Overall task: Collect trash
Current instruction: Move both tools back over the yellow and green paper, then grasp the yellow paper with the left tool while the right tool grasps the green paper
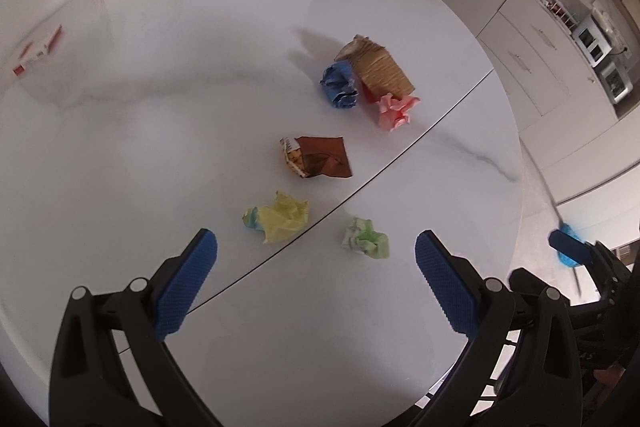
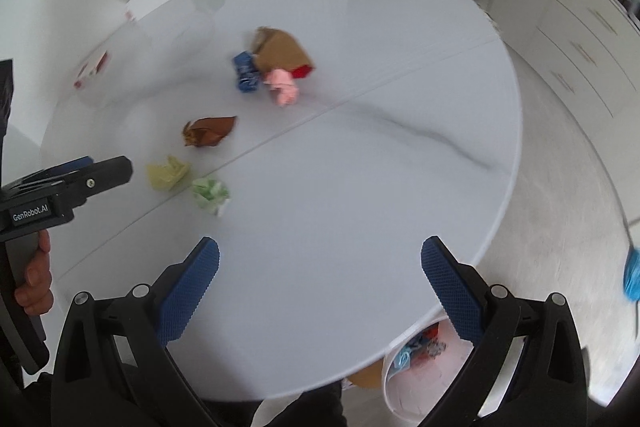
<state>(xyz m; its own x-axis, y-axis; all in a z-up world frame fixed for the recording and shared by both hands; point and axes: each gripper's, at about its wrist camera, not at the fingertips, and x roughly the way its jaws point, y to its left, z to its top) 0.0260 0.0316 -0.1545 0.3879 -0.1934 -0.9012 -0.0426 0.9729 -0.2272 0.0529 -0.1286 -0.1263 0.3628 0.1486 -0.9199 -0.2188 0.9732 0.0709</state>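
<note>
Both grippers hover wide open and empty over a round white marble-look table (image 1: 160, 131) strewn with crumpled trash.

The left gripper (image 1: 316, 281) has its blue-padded fingers spread wide, holding nothing; just ahead of them lie one crumpled yellow paper ball (image 1: 280, 217) and one crumpled green-and-white paper ball (image 1: 366, 239), the yellow nearer the left finger. Farther on sits one torn brown snack wrapper (image 1: 320, 157), then a cluster touching together: one blue paper ball (image 1: 339, 85), one pink paper ball (image 1: 396, 111) and one tan cardboard carton (image 1: 380, 69). That makes six pieces on the table. The right gripper (image 2: 320, 285) is equally spread and empty, with all the trash well ahead and to its left. Below the table edge stands one white waste bin (image 2: 404, 383) with scraps inside.
</note>
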